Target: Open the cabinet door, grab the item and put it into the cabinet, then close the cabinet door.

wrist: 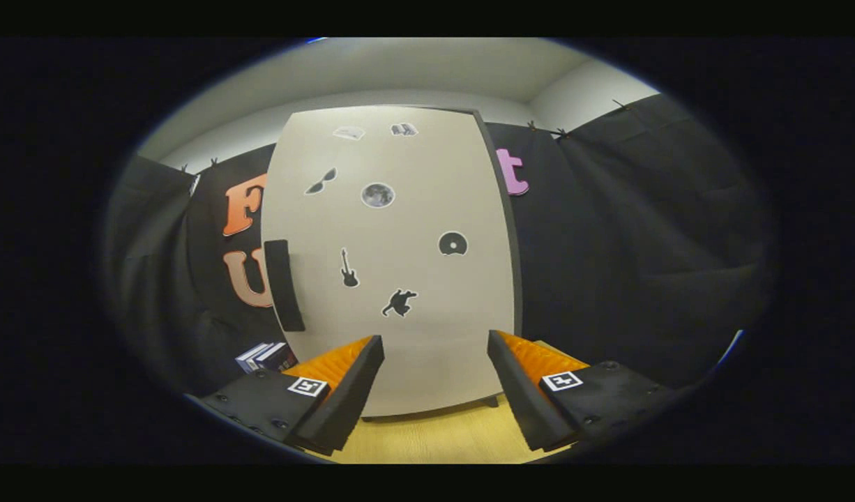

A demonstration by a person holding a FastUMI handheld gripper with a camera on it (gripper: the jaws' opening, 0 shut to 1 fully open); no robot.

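My claw (434, 348) stood wide open, its two fingers spread apart with nothing between them but air. Each finger was a wedge — ribbed on its inner face, flat and matte on its outer plate, with a small square marker stuck on top.

Just ahead, beyond the fingertips, stood the cabinet (501, 230), tall and narrow, its door (413, 209) shut. The door was a smooth, pale, matte panel with rounded corners, and a darker frame edge showed along its right side. A long dark handle (284, 284) — a slim upright bar — sat on the door's left edge. Flat stickers were scattered over the panel: a round grey moon (377, 194), a black disc (452, 243), a small guitar (348, 268), a pair of sunglasses (321, 181) and a dark crouching figure (399, 302), with two faint ones near the top.

The cabinet rested on a light wooden tabletop (434, 436) with a fine grain. To the left of my left finger, beside the cabinet's foot, lay the item — a small stack of boxy, book-like things (266, 356) with dark covers and pale edges. Behind everything hung black draped cloth (644, 244), softly folded.
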